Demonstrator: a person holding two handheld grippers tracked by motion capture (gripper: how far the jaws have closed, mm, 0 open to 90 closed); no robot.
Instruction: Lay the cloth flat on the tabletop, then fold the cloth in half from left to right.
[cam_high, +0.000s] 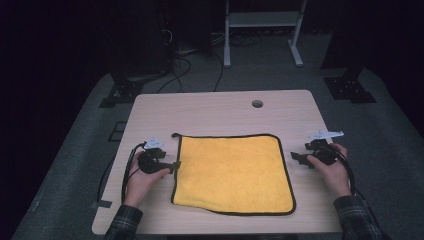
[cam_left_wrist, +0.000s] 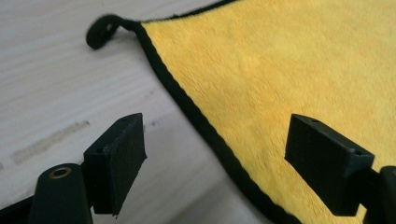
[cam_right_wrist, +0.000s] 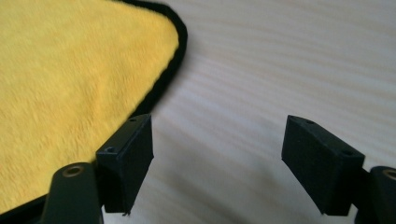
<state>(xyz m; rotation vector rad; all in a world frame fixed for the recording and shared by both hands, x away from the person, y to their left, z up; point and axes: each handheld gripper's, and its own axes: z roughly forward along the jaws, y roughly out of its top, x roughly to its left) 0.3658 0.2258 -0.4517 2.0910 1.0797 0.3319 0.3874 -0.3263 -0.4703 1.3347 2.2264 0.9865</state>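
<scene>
A yellow cloth (cam_high: 232, 172) with a black hem lies flat in the middle of the wooden table (cam_high: 215, 107). A small black loop (cam_high: 175, 135) sticks out at its far left corner. My left gripper (cam_high: 175, 166) sits at the cloth's left edge, open; in the left gripper view the black hem (cam_left_wrist: 196, 112) runs between the jaws and the loop (cam_left_wrist: 100, 30) lies ahead. My right gripper (cam_high: 299, 160) rests just off the cloth's right edge, open, over bare wood. The right gripper view shows the cloth (cam_right_wrist: 70, 79) and its rounded corner left of the jaws.
A round cable hole (cam_high: 257, 103) sits near the table's far edge. A strip of tape (cam_high: 102, 204) marks the near left corner. Cables trail from both grippers. Beyond the table stand a white metal frame (cam_high: 262, 22) and dark stands on grey floor.
</scene>
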